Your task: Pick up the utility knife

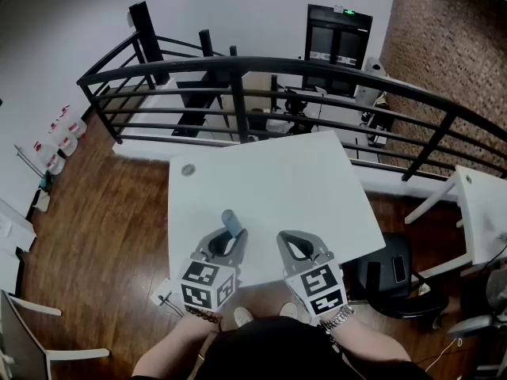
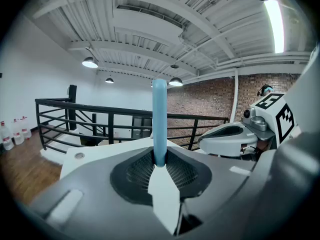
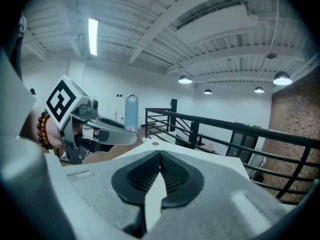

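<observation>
Head view: a wooden floor (image 1: pixel 103 212) spreads under everything, with a black railing (image 1: pixel 238 74) curving across the far side and a brick wall (image 1: pixel 444 46) at the upper right. Inside the railing stands a white table (image 1: pixel 301 188), its top bare apart from a small round cap near the far left corner. A black stool (image 1: pixel 392 279) sits just off the table's right edge. Both grippers hang over the near edge of the table, side by side but apart. The left gripper (image 2: pixel 159 165) is clamped on the utility knife (image 2: pixel 159 119): the pads pinch the lower end of the slim blue handle, and the rest of it stands straight up out of the jaws, clear of the table top. The right gripper (image 3: pixel 160 156) holds nothing, its jaws pressed together with only a thin seam between the pads. A beaded bracelet (image 1: pixel 202 315) circles the person's left wrist and a metal watch (image 1: pixel 341 319) the right.
</observation>
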The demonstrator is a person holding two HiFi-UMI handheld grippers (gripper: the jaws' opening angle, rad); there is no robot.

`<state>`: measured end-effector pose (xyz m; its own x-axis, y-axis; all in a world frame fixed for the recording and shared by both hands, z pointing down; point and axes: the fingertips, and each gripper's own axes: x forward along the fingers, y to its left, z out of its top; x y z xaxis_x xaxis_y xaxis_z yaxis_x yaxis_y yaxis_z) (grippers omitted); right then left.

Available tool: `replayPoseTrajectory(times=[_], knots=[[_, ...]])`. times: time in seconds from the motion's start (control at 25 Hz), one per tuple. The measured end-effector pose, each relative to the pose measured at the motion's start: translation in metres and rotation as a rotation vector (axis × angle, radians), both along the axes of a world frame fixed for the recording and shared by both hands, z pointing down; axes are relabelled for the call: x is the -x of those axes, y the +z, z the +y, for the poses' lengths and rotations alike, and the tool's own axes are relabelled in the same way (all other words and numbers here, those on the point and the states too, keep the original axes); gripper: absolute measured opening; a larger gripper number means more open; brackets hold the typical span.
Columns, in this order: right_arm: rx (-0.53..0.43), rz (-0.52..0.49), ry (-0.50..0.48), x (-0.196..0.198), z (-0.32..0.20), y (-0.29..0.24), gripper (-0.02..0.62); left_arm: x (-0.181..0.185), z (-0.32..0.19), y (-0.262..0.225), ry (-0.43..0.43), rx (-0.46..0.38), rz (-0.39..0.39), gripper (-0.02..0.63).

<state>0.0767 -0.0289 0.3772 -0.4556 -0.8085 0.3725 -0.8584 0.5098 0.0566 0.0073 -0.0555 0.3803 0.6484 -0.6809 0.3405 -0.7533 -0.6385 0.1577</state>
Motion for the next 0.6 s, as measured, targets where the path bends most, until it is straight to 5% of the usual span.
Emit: replayPoseTrajectory(times=[0.6], knots=[[-0.006,-0.002,0.007,-0.0079,0.0035,0.0007,-0.006,-0.0070,0.0041,0.0041,0.005,0.000,-0.006,0.086]])
